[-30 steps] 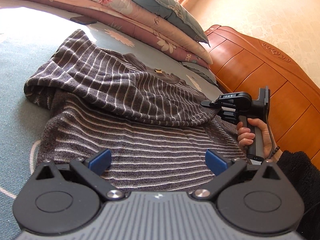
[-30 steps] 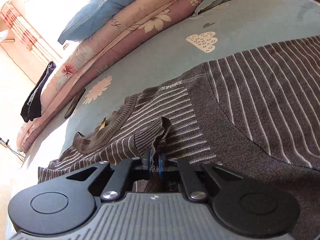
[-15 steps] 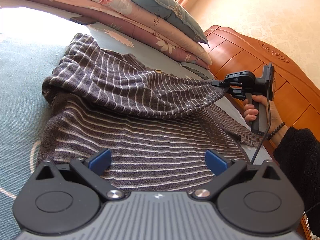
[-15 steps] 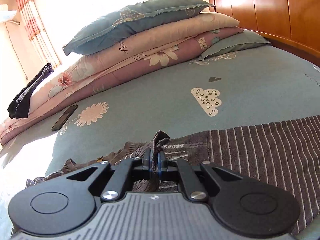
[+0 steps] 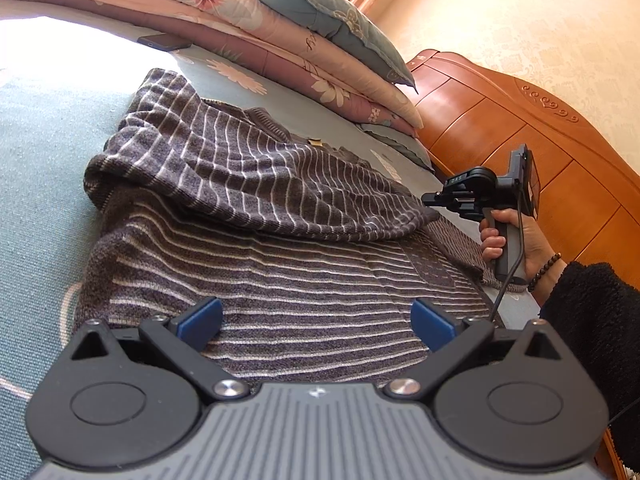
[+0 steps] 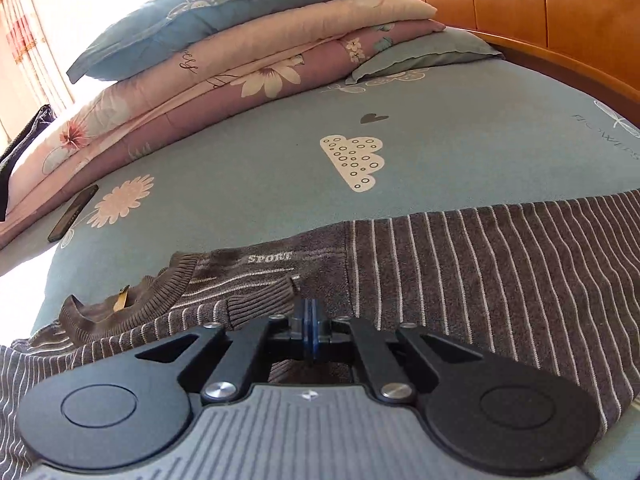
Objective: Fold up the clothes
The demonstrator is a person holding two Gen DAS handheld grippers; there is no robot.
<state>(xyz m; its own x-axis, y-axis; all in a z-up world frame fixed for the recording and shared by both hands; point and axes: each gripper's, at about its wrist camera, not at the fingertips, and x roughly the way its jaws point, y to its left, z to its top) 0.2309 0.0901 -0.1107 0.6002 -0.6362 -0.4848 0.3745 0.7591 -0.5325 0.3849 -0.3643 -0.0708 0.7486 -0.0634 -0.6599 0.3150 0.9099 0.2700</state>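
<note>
A grey-brown sweater (image 5: 304, 280) with thin white stripes lies flat on the blue bed sheet (image 5: 36, 152). One sleeve (image 5: 260, 184) is folded across its body. My left gripper (image 5: 316, 318) hovers open over the hem, nothing between its blue pads. My right gripper (image 5: 428, 200), held by a person's hand (image 5: 516, 248), sits at the sleeve's end. In the right wrist view the right gripper (image 6: 310, 328) is closing, pad on pad with no cloth between. The ribbed cuff (image 6: 260, 304) lies just left of its tips, on the sweater (image 6: 480, 272) near the collar.
A stack of folded quilts and pillows (image 5: 320, 52) lines the far side of the bed. A dark phone (image 6: 72, 213) lies in front of it. The wooden headboard (image 5: 520, 128) stands at the right. Bare sheet (image 6: 440, 120) stretches beyond the sweater.
The right gripper pulled the sleeve across the sweater's body; the cuff has come out of its pads and now lies on the sweater. The left gripper has stayed put.
</note>
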